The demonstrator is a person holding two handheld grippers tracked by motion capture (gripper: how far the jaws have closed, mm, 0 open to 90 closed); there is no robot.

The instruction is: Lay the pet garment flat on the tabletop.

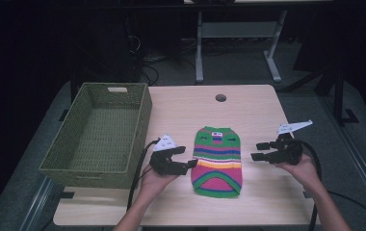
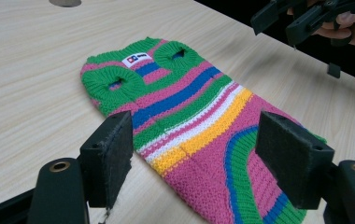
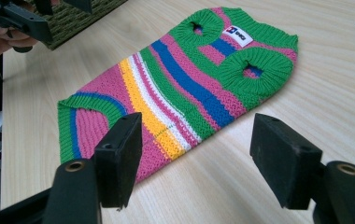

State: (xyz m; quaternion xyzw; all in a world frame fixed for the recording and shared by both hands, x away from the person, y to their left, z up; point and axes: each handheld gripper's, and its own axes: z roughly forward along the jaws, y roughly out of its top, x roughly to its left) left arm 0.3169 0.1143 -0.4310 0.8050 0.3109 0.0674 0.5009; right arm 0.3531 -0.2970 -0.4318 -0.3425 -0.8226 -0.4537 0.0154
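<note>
Both grippers spread wide, empty, flanking the small striped knitted sweater (image 1: 217, 161) lying flat mid-table.

Left gripper (image 1: 190, 163) sits at its left edge, right gripper (image 1: 257, 150) just off its right edge; pinch both side hems evenly and lift level toward the green woven basket (image 1: 99, 132). Underside layer hidden; hem thickness hard to judge.
</note>
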